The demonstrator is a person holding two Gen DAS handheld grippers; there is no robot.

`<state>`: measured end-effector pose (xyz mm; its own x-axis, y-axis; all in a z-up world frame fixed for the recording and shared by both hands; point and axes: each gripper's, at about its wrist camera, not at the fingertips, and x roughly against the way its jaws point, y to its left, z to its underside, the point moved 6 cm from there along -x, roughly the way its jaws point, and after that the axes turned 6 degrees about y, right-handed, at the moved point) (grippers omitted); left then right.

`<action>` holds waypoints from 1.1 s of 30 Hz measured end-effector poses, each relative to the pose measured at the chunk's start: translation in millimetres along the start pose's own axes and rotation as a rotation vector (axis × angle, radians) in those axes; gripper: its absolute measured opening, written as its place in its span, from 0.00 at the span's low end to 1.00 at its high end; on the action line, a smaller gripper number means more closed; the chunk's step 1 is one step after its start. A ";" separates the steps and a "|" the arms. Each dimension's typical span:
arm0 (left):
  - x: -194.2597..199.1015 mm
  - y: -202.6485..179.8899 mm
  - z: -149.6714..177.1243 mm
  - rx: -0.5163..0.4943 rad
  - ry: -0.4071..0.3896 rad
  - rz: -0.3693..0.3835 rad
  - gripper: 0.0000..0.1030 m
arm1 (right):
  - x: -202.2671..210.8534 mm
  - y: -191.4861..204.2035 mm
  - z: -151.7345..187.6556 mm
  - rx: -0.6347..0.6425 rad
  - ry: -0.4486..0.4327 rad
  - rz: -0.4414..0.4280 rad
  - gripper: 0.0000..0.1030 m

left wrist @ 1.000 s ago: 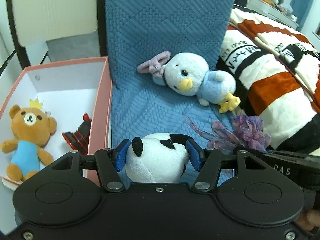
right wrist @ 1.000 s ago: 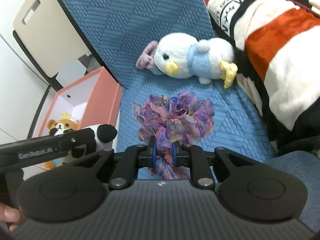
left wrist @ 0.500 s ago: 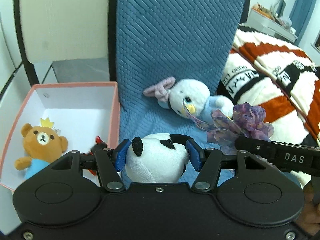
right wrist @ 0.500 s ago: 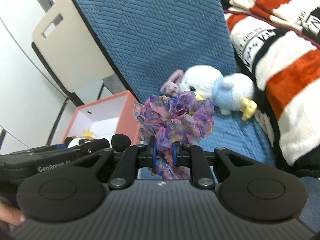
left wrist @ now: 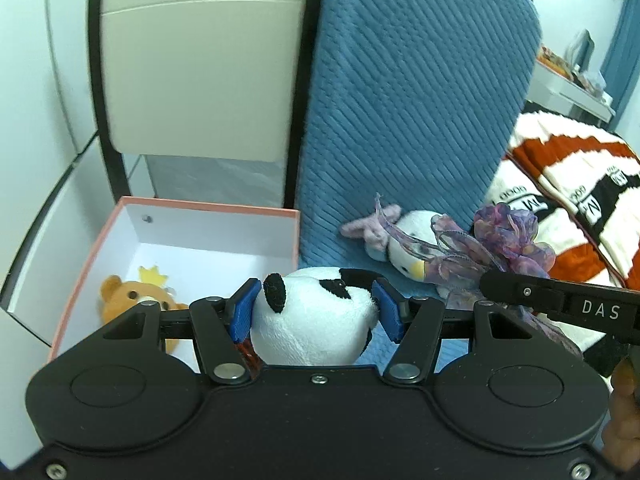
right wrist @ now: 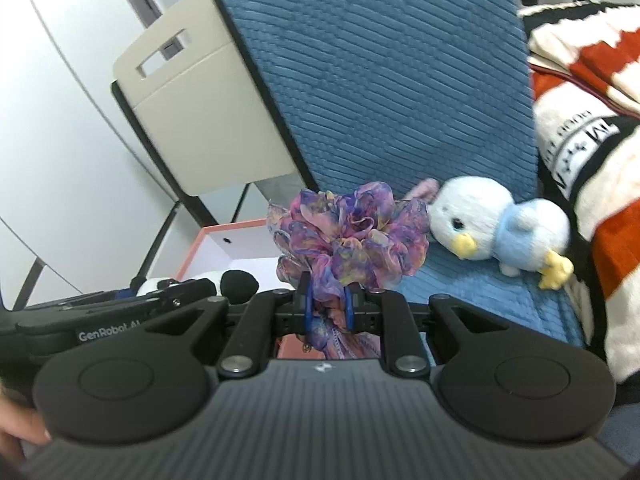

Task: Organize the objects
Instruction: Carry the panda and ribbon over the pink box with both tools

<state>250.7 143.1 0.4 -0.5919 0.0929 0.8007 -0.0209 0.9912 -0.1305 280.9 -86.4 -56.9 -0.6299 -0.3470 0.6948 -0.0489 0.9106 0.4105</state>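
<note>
Left gripper clamps the panda plush; right gripper pinches the organza scrunchie by a thin fold, which could slip free short of the pink box.

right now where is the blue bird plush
In the right wrist view the blue bird plush lies right of centre on the blue cushion, beside the striped blanket.

Soft, even indoor light fills the room, bright on the white wall and cool in tone, with only faint shadows and no hard glare. Both fisheye views bend straight lines hard toward the rims and go dark in the corners. The blue cushion and the blue bird plush look slightly smeared with motion blur in the right wrist view.
</note>
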 end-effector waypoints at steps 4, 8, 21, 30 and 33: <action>5.9 23.6 -10.8 0.026 -0.012 -0.002 0.57 | -7.8 30.1 -6.4 0.049 0.008 -0.024 0.18; 15.4 47.6 -23.9 0.047 -0.049 -0.011 0.57 | -16.1 54.7 -14.6 0.086 0.014 -0.040 0.18; 8.9 128.3 -23.0 0.124 -0.053 -0.050 0.57 | -58.8 113.1 -15.5 0.149 0.057 -0.072 0.18; -27.8 164.2 0.5 0.140 0.032 -0.052 0.57 | -105.3 126.5 17.9 0.159 0.164 -0.060 0.18; -39.7 175.2 13.1 0.148 0.065 -0.050 0.57 | -119.2 124.9 29.0 0.142 0.206 -0.052 0.18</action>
<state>260.0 311.9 -61.9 -0.5339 0.0540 0.8438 -0.1704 0.9706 -0.1699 327.4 75.2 -105.6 -0.4534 -0.4197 0.7863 -0.1944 0.9075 0.3723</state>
